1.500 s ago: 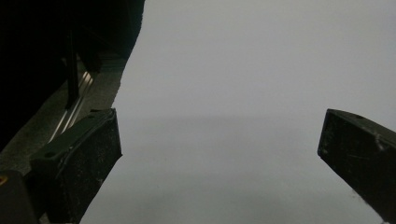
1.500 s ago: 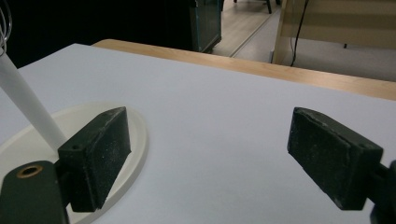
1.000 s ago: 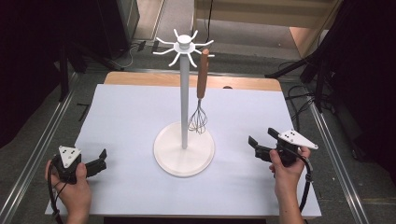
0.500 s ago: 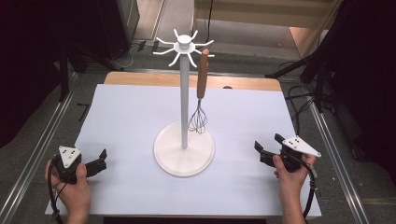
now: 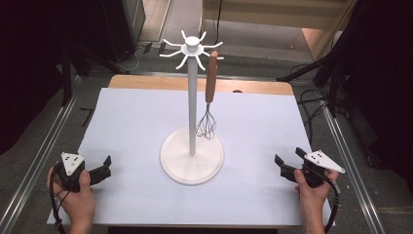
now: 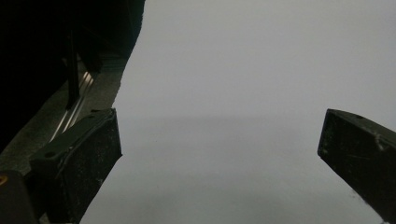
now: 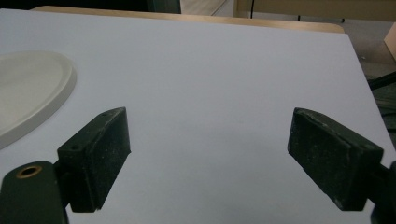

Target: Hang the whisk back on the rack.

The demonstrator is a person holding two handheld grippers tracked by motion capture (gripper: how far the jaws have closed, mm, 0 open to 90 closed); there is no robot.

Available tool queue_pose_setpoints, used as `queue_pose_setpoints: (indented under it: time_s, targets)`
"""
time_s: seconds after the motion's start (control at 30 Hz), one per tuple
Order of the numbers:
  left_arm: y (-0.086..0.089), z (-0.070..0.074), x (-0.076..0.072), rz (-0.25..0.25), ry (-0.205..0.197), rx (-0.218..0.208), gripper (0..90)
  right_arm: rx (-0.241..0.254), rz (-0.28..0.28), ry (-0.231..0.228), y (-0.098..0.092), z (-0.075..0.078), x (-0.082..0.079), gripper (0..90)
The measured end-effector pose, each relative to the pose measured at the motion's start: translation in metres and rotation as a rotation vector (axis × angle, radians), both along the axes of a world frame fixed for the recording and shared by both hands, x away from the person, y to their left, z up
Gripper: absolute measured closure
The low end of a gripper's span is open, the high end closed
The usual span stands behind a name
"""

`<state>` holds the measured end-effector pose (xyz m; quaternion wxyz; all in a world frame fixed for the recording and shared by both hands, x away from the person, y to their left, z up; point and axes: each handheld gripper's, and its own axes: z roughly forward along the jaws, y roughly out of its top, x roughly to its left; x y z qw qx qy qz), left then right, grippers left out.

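A white stand [image 5: 192,97] with a round base [image 5: 192,156] and hooked arms on top rises at the table's middle. A wire whisk with a brown wooden handle [image 5: 210,95] hangs from one hook beside the pole. My left gripper [image 5: 103,166] rests low at the front left, held by a hand; its jaws stand wide apart with nothing between them [image 6: 219,149]. My right gripper [image 5: 286,158] sits at the front right, also open and holding nothing [image 7: 208,154]. The base's rim [image 7: 32,93] lies to the left in the right gripper view.
The white table sheet [image 5: 136,122] covers a wooden top whose far edge [image 5: 146,83] shows behind. Metal rails [image 5: 46,141] run along both sides. Cables [image 5: 316,97] lie on the floor at the right. The sheet's left edge [image 6: 122,88] is near the left gripper.
My right gripper has moved down and toward the table's front right corner. The left gripper has stayed where it was.
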<state>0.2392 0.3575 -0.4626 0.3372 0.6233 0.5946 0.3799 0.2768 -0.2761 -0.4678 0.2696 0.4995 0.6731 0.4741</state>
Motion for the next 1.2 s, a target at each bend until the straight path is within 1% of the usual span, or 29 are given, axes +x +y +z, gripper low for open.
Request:
queue_pose_setpoints:
  time_s: [0.03,0.13,0.27,0.43,0.6,0.77,1.07,1.17,1.2]
  targets:
    - [0.0,0.0,0.0,0.0,0.0,0.0,0.1,-0.004,0.001,-0.002,-0.001,0.0,-0.002,11.9]
    - [0.0,0.0,0.0,0.001,0.0,0.0,0.1,0.009,0.017,-0.001,-0.007,-0.002,-0.006,7.5]
    - [0.0,0.0,0.0,0.001,-0.001,0.0,0.0,0.019,0.003,0.006,-0.016,-0.004,-0.011,6.3]
    - [0.0,0.0,0.0,0.001,-0.001,0.001,0.1,0.0,-0.003,0.021,-0.024,-0.006,-0.017,2.7]
    - [0.0,0.0,0.0,0.001,-0.001,-0.001,0.1,-0.01,-0.021,0.019,-0.033,-0.007,-0.026,2.2]
    - [0.0,0.0,0.0,0.0,0.0,-0.002,0.1,-0.009,-0.038,0.025,-0.043,-0.009,-0.033,1.9]
    - [0.001,0.0,0.0,-0.001,-0.003,-0.007,0.1,-0.025,-0.053,0.027,-0.052,-0.012,-0.046,0.5]
    - [0.001,0.0,0.0,-0.001,-0.001,-0.005,0.1,-0.017,-0.059,0.027,-0.057,-0.014,-0.05,0.4]
    - [0.001,0.0,0.0,0.0,-0.002,-0.007,0.1,-0.011,-0.063,0.034,-0.058,-0.015,-0.051,0.4]
